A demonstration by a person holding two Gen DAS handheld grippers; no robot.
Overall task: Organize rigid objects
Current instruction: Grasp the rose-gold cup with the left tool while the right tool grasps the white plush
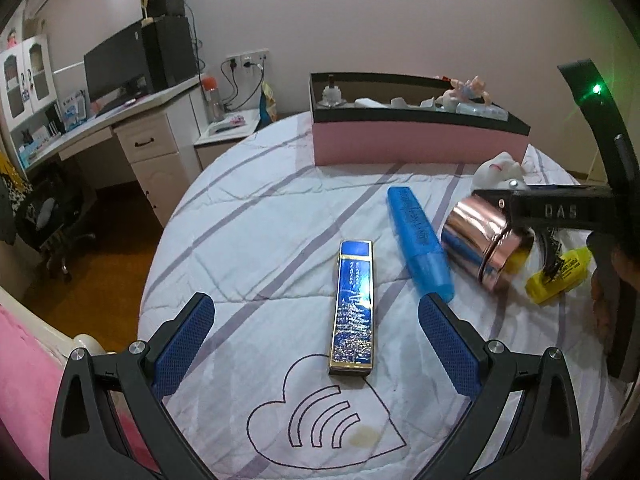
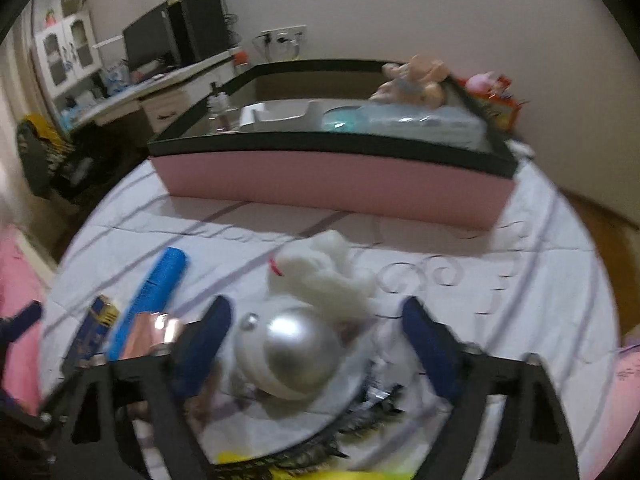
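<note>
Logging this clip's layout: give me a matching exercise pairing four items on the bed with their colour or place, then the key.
Things:
1. flat patterned case
2. capped marker
3. shiny metal cup
4. pink-sided box

Descriptions:
A. copper-toned, lying on its side
B. dark blue with gold edges, between the left gripper's open jaws
C. at the far edge of the quilt, holding small items
D. light blue, lying beside the case

Pairs: 1-B, 2-D, 3-A, 4-C
</note>
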